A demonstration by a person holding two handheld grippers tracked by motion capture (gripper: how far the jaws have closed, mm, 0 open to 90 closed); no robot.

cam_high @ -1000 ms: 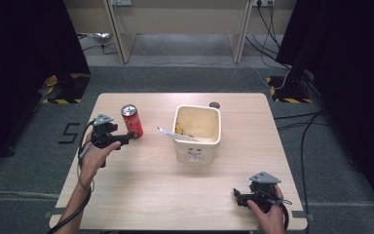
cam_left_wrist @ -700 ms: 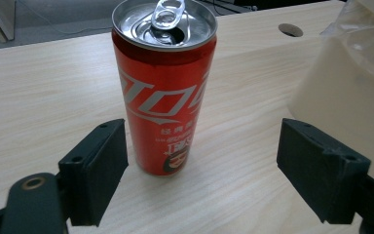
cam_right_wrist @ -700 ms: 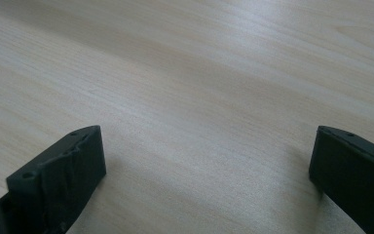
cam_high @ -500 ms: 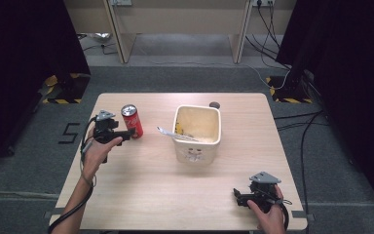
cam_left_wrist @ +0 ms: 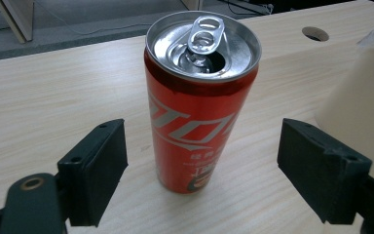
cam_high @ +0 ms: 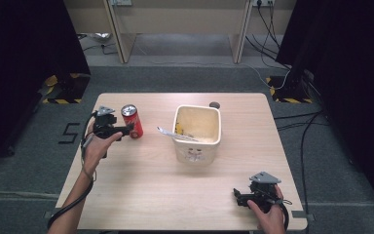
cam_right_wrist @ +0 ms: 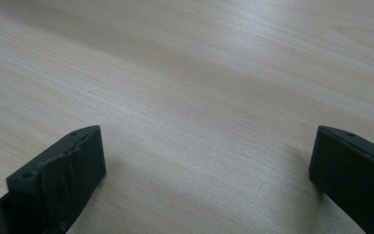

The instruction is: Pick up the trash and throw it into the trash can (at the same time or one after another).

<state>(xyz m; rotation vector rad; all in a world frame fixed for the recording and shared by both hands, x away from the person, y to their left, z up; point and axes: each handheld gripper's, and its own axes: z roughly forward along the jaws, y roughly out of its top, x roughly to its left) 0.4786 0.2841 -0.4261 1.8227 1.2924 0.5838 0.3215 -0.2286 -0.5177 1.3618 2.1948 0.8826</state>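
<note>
A red drink can [cam_high: 132,121] [cam_left_wrist: 199,97] with its tab pulled open stands upright at the table's left back. My left gripper [cam_high: 125,129] [cam_left_wrist: 214,180] is open right beside it, a jaw on each side of the can with gaps between jaws and can. A cream tub [cam_high: 198,132] stands mid-table with a clear wrapper [cam_high: 171,133] over its left rim. My right gripper [cam_high: 237,196] [cam_right_wrist: 204,180] rests open low over bare wood near the front right corner, nothing between its jaws.
A round cable hole [cam_high: 215,104] [cam_left_wrist: 315,33] lies behind the tub. The tub's pale wall [cam_left_wrist: 360,102] stands close to the right of the can. Bare wood [cam_high: 165,185] stretches between the two hands. Cables run over the floor at the right.
My left gripper has slid right toward the can, so its jaws now flank it. The right gripper has stayed where it was.
</note>
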